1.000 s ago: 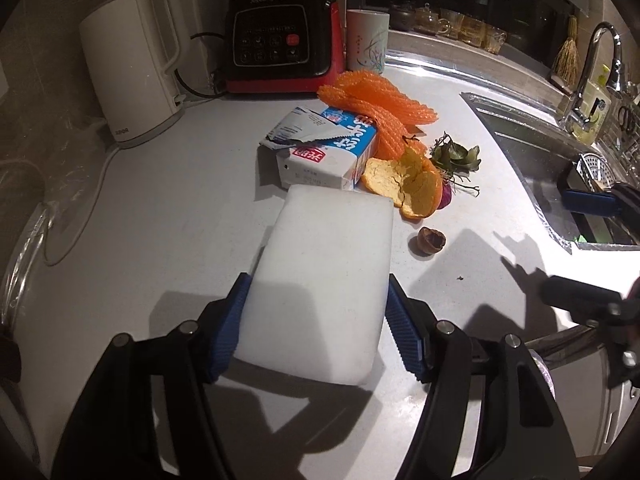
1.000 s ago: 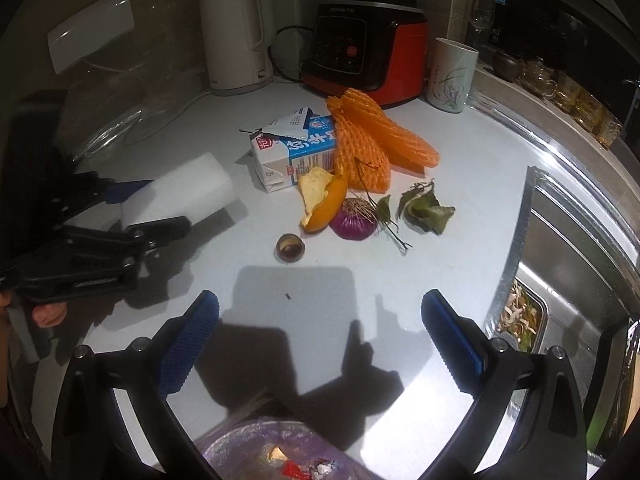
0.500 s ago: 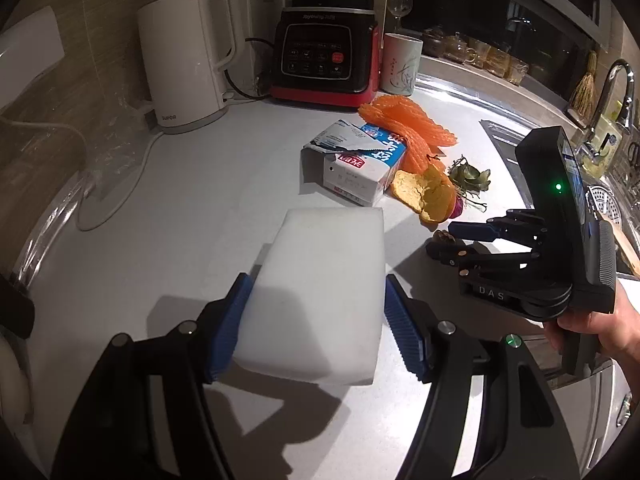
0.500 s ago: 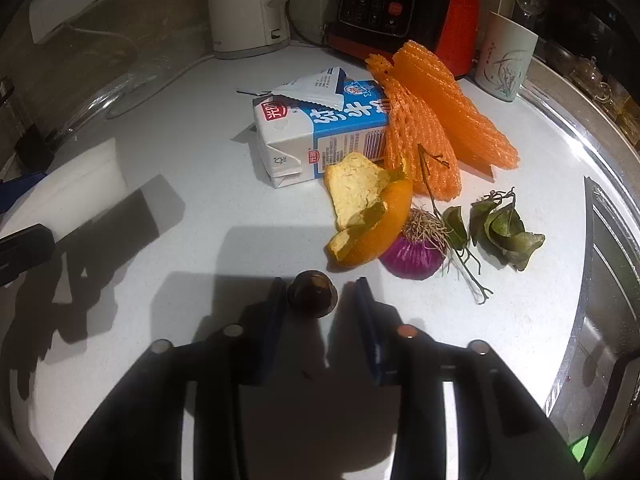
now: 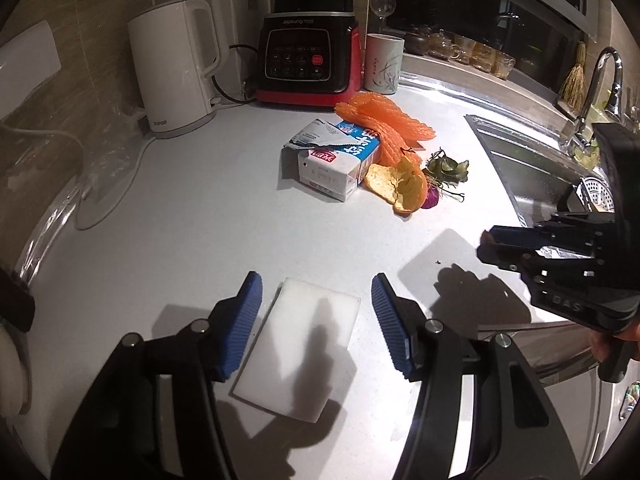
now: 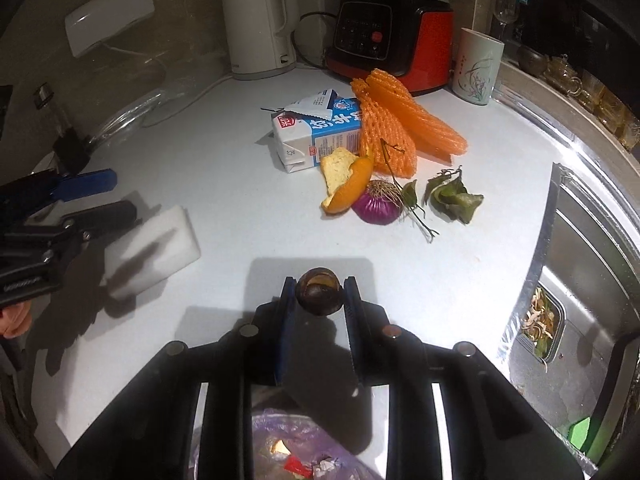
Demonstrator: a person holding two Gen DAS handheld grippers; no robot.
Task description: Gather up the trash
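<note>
My right gripper [image 6: 319, 286] is closing and its pads press on a brown chestnut shell [image 6: 319, 296], held above the white counter [image 6: 224, 184]. A white foam block [image 5: 304, 344] lies flat on the counter. My left gripper [image 5: 316, 282] hovers over it with jaws closing, and the pads stand apart from its sides. Farther back sits the trash pile: a milk carton [image 6: 316, 136], orange foam netting [image 6: 400, 128], an orange peel [image 6: 348, 184], a purple onion end [image 6: 378, 208] and wilted leaves [image 6: 452, 198]. A purple-lined trash bag [image 6: 296, 452] shows below my right gripper.
A white kettle [image 5: 176, 68] with its cable, a red and black blender base [image 5: 308, 60] and a cup [image 5: 382, 64] line the back wall. The steel sink [image 5: 540, 176] with a faucet and a scrap-filled strainer [image 6: 540, 320] lies to the right.
The left gripper let go of the white block, which now lies on the counter, and rose. The right gripper shut on the chestnut shell and drew back with it.
</note>
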